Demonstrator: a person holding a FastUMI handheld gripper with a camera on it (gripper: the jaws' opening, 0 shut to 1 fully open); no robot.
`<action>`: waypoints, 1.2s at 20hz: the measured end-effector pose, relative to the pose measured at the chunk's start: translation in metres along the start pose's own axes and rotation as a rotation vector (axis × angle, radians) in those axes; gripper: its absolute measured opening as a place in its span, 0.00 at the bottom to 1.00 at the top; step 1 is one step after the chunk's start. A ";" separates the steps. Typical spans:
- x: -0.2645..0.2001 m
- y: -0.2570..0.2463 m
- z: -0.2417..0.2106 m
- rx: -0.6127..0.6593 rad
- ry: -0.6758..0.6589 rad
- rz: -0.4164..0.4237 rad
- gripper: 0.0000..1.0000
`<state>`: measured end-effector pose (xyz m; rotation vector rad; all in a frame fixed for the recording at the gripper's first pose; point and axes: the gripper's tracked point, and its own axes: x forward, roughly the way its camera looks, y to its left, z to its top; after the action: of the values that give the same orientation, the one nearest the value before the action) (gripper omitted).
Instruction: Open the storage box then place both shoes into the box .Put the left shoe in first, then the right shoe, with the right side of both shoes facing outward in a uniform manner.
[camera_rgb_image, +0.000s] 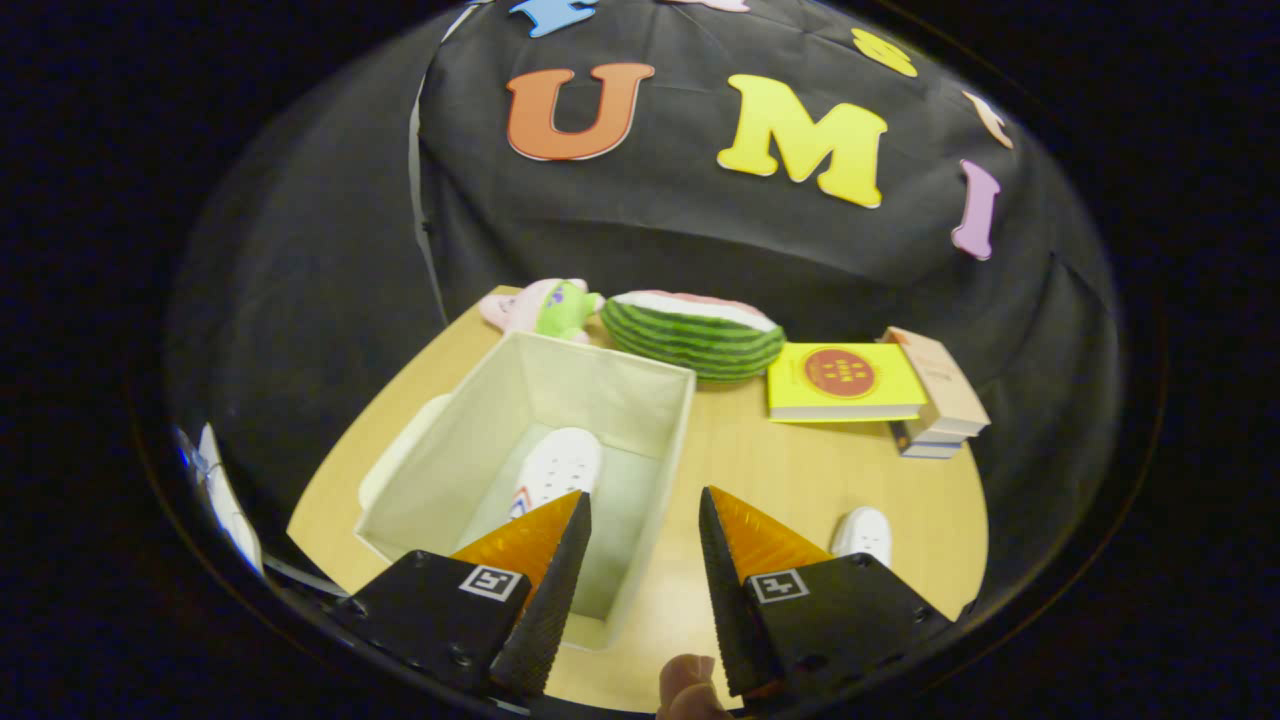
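Note:
The pale fabric storage box (600, 395) stands open on the wooden table, its lid (395, 460) lying flat against its left side. One white shoe (555, 470) lies inside the box, partly hidden by my left finger. The other white shoe (865, 533) sits on the table to the right of the box, just beyond my right finger. My gripper (645, 510) hovers above the box's near right wall, open, with nothing between its fingers.
Behind the box lie a pink and green plush toy (545, 305) and a watermelon-slice cushion (695, 335). A yellow book (840, 380) and a small stack of books (935, 395) sit at the back right. A person's fingertip (685, 685) shows beneath the fingers.

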<state>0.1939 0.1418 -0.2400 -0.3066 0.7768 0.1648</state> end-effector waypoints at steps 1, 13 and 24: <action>-0.002 -0.018 0.003 0.003 -0.017 -0.037 0.69; 0.024 -0.203 -0.099 0.156 0.214 -0.207 1.00; 0.045 -0.267 -0.193 0.163 0.357 -0.232 1.00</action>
<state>0.1670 -0.1722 -0.3452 -0.2721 1.0936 -0.1770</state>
